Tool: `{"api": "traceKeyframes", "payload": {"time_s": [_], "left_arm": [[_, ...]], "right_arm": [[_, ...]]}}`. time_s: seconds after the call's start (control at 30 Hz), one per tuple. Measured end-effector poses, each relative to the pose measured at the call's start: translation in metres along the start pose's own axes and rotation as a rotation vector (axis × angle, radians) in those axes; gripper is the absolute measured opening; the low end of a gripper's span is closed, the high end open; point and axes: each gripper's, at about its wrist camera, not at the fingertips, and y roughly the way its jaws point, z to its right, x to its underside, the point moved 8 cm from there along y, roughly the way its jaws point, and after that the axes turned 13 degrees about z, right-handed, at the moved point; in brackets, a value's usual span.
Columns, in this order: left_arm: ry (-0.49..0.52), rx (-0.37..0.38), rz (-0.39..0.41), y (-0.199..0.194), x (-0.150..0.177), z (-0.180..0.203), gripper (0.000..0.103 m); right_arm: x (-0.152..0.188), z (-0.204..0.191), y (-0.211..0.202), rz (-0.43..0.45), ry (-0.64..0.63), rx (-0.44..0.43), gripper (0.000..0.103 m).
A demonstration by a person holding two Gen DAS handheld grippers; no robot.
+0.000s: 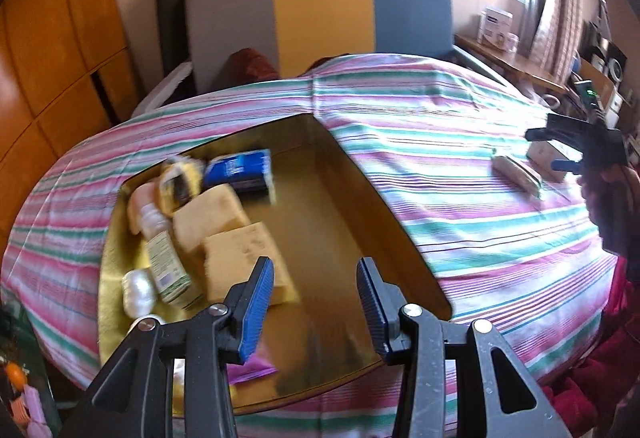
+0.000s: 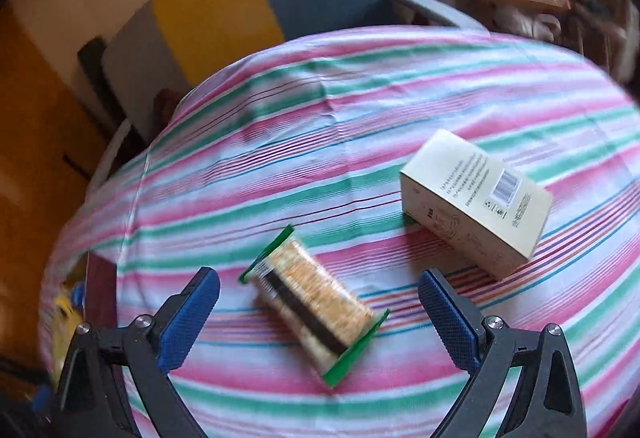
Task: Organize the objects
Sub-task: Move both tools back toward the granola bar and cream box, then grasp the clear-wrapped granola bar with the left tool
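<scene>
Cracker pack (image 2: 314,300) under right gripper (image 2: 318,312); gold box (image 1: 344,206) leftward.

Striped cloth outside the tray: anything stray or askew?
Two items lie loose on the striped cloth, outside the gold tray: a cracker pack lying on its side at a diagonal, and a beige carton tipped flat. Both hand-held grippers are open and empty.

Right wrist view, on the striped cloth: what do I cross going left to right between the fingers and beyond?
Left finger pad → cracker packet with green ends → right finger pad → cream box with barcode, lying farther back on the striped cloth.
</scene>
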Motion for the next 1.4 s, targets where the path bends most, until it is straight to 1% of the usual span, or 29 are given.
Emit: {"api": "traceKeyframes", "payload": {"time_s": [0.17, 0.2, 0.23, 0.3, 0.33, 0.37, 0.4, 0.43, 0.47, 0.5, 0.6, 0.67, 0.77, 0.83, 0.9, 0.97, 1.07, 1.23, 1.4], "left_arm": [[0.021, 0.053, -0.017, 0.011, -0.006, 0.028, 0.043], [0.027, 0.068, -0.018, 0.013, -0.008, 0.035, 0.043], [0.03, 0.078, -0.018, 0.014, -0.01, 0.04, 0.043], [0.037, 0.104, -0.014, 0.017, -0.017, 0.052, 0.043], [0.04, 0.118, -0.013, 0.019, -0.02, 0.058, 0.043], [0.043, 0.132, -0.013, 0.021, -0.023, 0.064, 0.043], [0.047, 0.15, -0.013, 0.023, -0.027, 0.073, 0.043], [0.048, 0.163, -0.014, 0.025, -0.029, 0.079, 0.043], [0.049, 0.18, -0.016, 0.028, -0.032, 0.086, 0.043], [0.049, 0.194, -0.021, 0.032, -0.035, 0.093, 0.043], [0.052, 0.245, -0.044, 0.045, -0.042, 0.119, 0.045], [0.052, 0.273, -0.056, 0.054, -0.047, 0.134, 0.057], [0.044, 0.312, -0.076, 0.07, -0.053, 0.158, 0.061], [0.026, 0.33, -0.112, 0.086, -0.055, 0.172, 0.065], [0.0, 0.359, -0.137, 0.099, -0.057, 0.184, 0.069], [-0.021, 0.363, -0.166, 0.114, -0.059, 0.194, 0.074], [-0.058, 0.376, -0.2, 0.136, -0.062, 0.21, 0.081], [-0.054, 0.362, -0.237, 0.169, -0.065, 0.236, 0.081], [-0.058, 0.308, -0.263, 0.199, -0.068, 0.252, 0.082]], "right_arm": [[0.005, 0.014, 0.017, -0.046, 0.075, 0.003, 0.1], [0.007, 0.014, 0.02, -0.058, 0.092, -0.009, 0.101], [0.012, 0.008, 0.024, -0.092, 0.111, -0.049, 0.101], [0.025, -0.01, 0.029, -0.192, 0.152, -0.18, 0.102], [0.027, -0.022, 0.027, -0.214, 0.156, -0.242, 0.102], [0.026, -0.033, 0.021, -0.219, 0.155, -0.301, 0.101], [0.022, -0.04, 0.015, -0.207, 0.147, -0.33, 0.101], [0.018, -0.045, 0.009, -0.188, 0.135, -0.348, 0.101], [0.015, -0.046, 0.004, -0.17, 0.124, -0.346, 0.101], [0.01, -0.043, -0.001, -0.139, 0.109, -0.318, 0.101], [-0.008, -0.019, -0.015, -0.022, 0.099, -0.164, 0.101], [-0.022, 0.002, -0.028, 0.06, 0.152, -0.092, 0.101], [-0.035, 0.027, -0.043, 0.147, 0.229, -0.017, 0.102], [-0.041, 0.043, -0.053, 0.197, 0.274, 0.04, 0.103], [-0.043, 0.055, -0.055, 0.21, 0.315, 0.079, 0.103], [-0.046, 0.067, -0.054, 0.207, 0.358, 0.104, 0.103], [-0.049, 0.076, -0.054, 0.199, 0.389, 0.123, 0.103], [-0.048, 0.076, -0.054, 0.19, 0.4, 0.111, 0.103], [-0.046, 0.072, -0.049, 0.178, 0.394, 0.097, 0.103]]}}
